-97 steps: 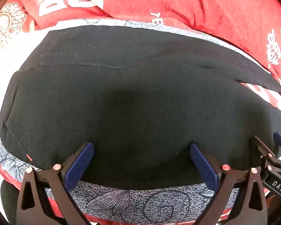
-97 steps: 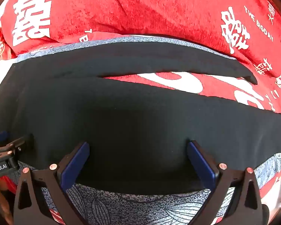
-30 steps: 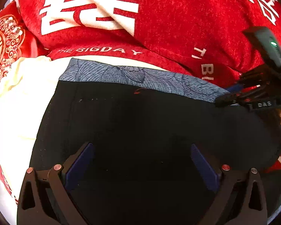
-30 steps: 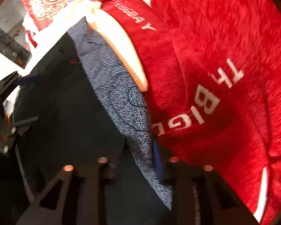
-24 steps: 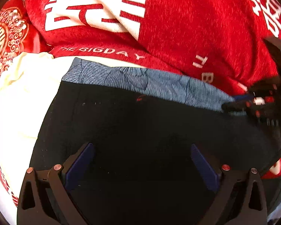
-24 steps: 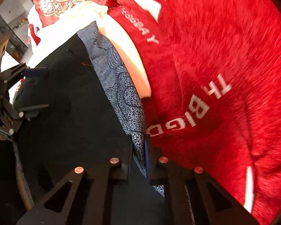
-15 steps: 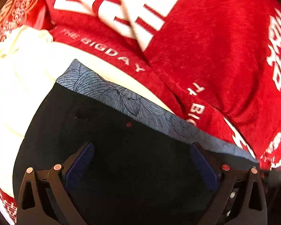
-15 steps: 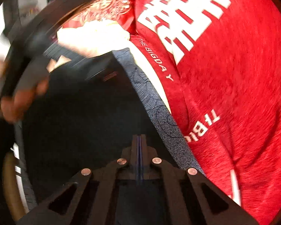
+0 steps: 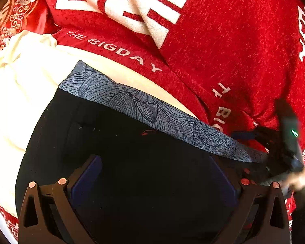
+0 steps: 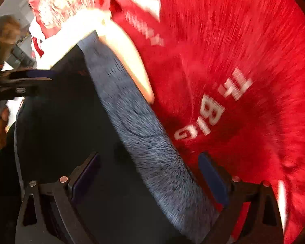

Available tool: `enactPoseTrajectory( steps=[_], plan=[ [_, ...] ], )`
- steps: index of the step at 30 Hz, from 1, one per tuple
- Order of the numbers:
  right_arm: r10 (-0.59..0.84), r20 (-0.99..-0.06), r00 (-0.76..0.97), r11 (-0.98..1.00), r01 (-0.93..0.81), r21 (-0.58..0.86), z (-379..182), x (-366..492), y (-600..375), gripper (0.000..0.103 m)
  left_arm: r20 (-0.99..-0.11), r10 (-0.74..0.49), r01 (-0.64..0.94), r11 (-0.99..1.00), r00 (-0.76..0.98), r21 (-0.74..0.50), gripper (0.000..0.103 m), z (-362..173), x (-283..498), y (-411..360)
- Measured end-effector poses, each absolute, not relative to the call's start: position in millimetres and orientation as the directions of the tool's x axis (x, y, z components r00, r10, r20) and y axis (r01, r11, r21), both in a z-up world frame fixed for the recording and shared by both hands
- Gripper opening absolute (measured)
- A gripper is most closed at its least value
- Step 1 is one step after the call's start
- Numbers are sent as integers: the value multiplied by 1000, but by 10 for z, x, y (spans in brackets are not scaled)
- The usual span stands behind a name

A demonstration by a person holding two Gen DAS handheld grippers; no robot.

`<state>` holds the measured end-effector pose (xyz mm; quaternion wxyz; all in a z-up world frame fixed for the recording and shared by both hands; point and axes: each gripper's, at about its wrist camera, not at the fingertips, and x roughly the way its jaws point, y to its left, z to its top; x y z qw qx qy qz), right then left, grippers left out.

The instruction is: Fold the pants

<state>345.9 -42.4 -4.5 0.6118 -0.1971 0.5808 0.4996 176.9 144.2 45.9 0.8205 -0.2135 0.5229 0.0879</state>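
While the black pants point(image 9: 116, 162) lie folded below both of my grippers, their grey patterned waistband point(image 9: 144, 109) runs along the far edge. My right gripper point(image 10: 150, 179) has just opened wide over this band and holds nothing. My left gripper point(image 9: 154, 179) is also wide open, empty. Under the pants lies a red blanket point(image 9: 223, 46) with white letters.
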Motion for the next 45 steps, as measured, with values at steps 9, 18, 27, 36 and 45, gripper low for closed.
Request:
enactPoseTrajectory(
  steps=[9,18,27,36,45],
  plan=[
    [416,-906,-80,298,-929,220,564,2850,-378,7,-886,-105,-390,870,452,-302,102,543,1752,1405],
    [480,-841,250,409,-912,-38,1201,1827,-513,4,-838,-157,-493,746,522,-447,102,805,1573,1337],
    [458,-818,347,460,-880,-116,1162,1546,-610,4,-919,-26,-692,649,394,-315,76,525,1854,1365],
    [461,-798,389,499,-857,-130,1331,1288,-715,4,-856,-87,-617,657,509,-433,17,708,1215,1280],
    [434,-792,429,455,-863,-219,1545,240,-808,4,-797,-202,-570,602,568,-559,17,538,-67,1214]
  ],
)
